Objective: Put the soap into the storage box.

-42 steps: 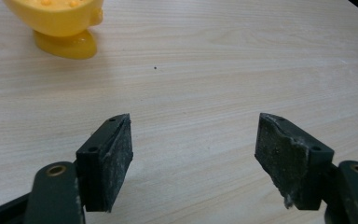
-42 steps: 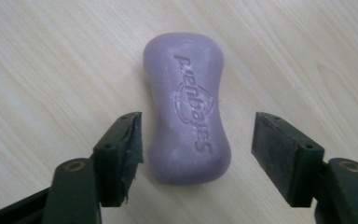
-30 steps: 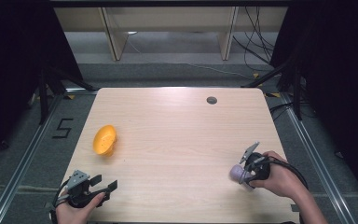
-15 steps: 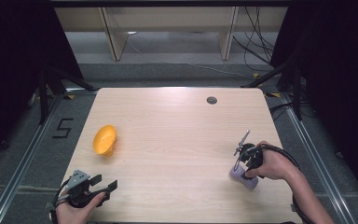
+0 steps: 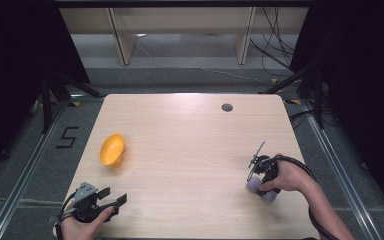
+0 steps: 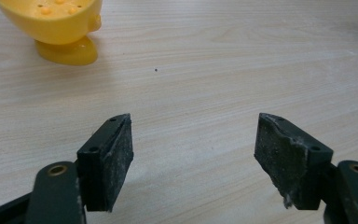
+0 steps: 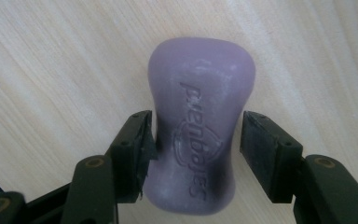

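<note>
A: Right gripper: fingers have just been opening, soap between them. One pad at its waist, the other with a gap. Soap lies flat on the counter, near the right edge.

B: Left gripper: fingers wide apart, holding nothing, near the front edge. Bowl near the left edge; middle open.
</note>
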Tool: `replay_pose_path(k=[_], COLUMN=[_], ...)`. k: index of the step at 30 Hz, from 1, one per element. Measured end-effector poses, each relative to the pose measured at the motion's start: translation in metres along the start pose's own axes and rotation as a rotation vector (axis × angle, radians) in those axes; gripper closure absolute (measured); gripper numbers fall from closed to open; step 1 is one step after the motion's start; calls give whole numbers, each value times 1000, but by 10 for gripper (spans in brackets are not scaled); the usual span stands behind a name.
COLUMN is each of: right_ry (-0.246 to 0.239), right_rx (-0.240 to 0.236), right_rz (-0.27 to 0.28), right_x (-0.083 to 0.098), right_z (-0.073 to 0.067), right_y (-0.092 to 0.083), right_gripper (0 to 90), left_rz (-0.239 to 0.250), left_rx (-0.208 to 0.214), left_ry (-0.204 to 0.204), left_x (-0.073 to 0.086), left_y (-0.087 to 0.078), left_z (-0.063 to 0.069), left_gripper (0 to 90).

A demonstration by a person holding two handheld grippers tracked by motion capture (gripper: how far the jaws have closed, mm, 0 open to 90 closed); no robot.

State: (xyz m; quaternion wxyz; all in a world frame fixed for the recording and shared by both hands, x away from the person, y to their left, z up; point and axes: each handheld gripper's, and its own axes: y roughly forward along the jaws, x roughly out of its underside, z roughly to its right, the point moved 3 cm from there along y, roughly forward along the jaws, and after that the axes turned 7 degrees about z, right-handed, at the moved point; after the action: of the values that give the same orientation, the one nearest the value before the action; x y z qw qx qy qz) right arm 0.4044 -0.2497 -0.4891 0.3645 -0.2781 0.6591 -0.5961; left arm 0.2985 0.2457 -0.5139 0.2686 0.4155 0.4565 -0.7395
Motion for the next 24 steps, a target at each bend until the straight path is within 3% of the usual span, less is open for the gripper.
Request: replay_pose_path(k=[6,10,13,14,18,19,23,24], right_ry=[-5,-14,6,-15,-11,-27,-13,-47], right_rx=[-4,18,21,21,40,26,56,47], right_rz=[-20,-21,-27,-19,2,16,24,45], right_x=[-2,-2,-1,-1,1,1,3,3], right_z=[-1,-3,-6,-4,-6,-6,-11,-11], right_y=[8,12,12,13,14,14,13,14], right_gripper=[464,474,491,496,502,502,504,504], left_rz=[-5,9,9,16,27,28,25,32], left_rx=[-10,-4,2,3,-3,-3,-1,9], left_ry=[2,-4,8,7,3,6,13,11], left_x=[0,0,0,0,-1,-2,-1,-1], left_y=[-1,0,0,0,0,-1,-1,0], left_z=[0,0,0,0,1,1,1,1], left_gripper=[273,277,279,280,293,295,300,301])
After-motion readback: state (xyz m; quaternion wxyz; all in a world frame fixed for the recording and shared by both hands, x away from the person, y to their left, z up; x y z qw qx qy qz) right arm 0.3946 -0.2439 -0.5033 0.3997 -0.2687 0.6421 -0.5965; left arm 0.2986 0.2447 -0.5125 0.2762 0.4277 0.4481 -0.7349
